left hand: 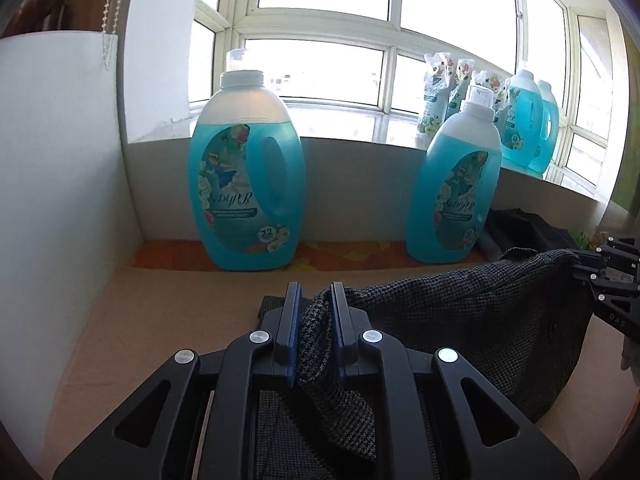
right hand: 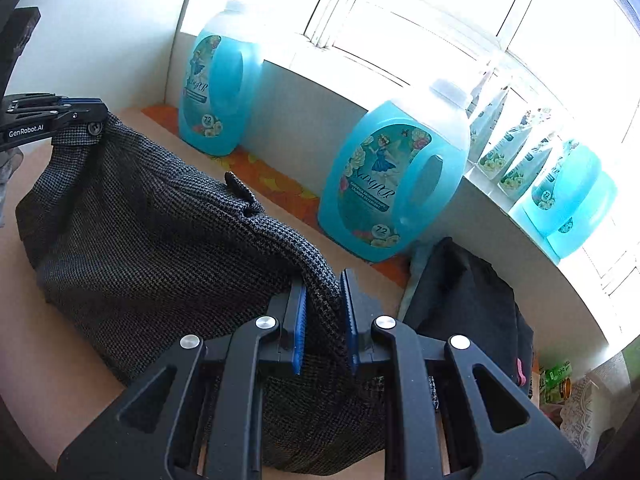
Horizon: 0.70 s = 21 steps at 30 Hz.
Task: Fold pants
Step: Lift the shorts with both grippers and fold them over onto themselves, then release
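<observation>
Two grippers hold one pair of dark grey houndstooth pants (right hand: 160, 232) between them, lifted above a tan table (left hand: 160, 320). We see the left gripper (left hand: 316, 320) pinching a bunched fold of the fabric between its blue-padded fingers (left hand: 294, 320), jaws pressed onto the cloth. We see the right gripper (right hand: 324, 304) doing likewise at the other end of the waistband, its jaws closed on a thick roll of cloth. The pants hang between them like a sagging pouch, the lower part resting on the table. Behind, against a low white wall, stand two large blue detergent bottles (left hand: 248, 176) on a strip of orange patterned cloth (left hand: 340, 254). More blue bottles and pouches (left hand: 440, 92) line the windowsill (right hand: 520, 240). A second dark garment (right hand: 472, 300) lies heaped just beside the right gripper, near the wall.
</observation>
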Motion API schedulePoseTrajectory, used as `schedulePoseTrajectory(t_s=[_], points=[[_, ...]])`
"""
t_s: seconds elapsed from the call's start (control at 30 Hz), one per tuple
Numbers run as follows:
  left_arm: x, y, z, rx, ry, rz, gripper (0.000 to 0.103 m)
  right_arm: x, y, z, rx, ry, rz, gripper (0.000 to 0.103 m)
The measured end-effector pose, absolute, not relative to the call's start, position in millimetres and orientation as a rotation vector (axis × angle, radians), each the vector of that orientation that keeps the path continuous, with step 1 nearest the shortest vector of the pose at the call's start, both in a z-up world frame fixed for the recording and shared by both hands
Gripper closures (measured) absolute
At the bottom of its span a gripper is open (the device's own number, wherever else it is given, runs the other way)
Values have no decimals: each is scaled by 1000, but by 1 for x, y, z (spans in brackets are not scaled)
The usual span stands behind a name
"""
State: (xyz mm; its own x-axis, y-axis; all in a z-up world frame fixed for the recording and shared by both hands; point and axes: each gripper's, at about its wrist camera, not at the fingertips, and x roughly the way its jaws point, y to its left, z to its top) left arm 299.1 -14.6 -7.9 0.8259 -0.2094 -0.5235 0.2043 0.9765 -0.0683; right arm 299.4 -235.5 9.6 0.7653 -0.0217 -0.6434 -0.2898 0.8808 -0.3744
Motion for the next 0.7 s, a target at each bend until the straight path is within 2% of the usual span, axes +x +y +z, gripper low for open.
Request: schedulePoseTrajectory(t_s=[0.17, 0.4, 0.47, 0.53, 0.7], points=[[346, -32, -11, 75, 584, -205, 91, 350, -242, -13, -483, 736, 131, 87], [398, -42, -54, 134, 701, -201, 91, 400, -244, -68, -511, 839, 133, 87], [405, -40, -64, 142, 728, -197, 90, 406, -243, -80, -518, 856, 136, 87], [410, -36, -69, 159, 738, -167, 83, 411, -243, -87, -522, 865, 134, 87], [405, -14, -55, 170, 688, -95, 83, 424, -246, -92, -509, 884, 128, 87]])
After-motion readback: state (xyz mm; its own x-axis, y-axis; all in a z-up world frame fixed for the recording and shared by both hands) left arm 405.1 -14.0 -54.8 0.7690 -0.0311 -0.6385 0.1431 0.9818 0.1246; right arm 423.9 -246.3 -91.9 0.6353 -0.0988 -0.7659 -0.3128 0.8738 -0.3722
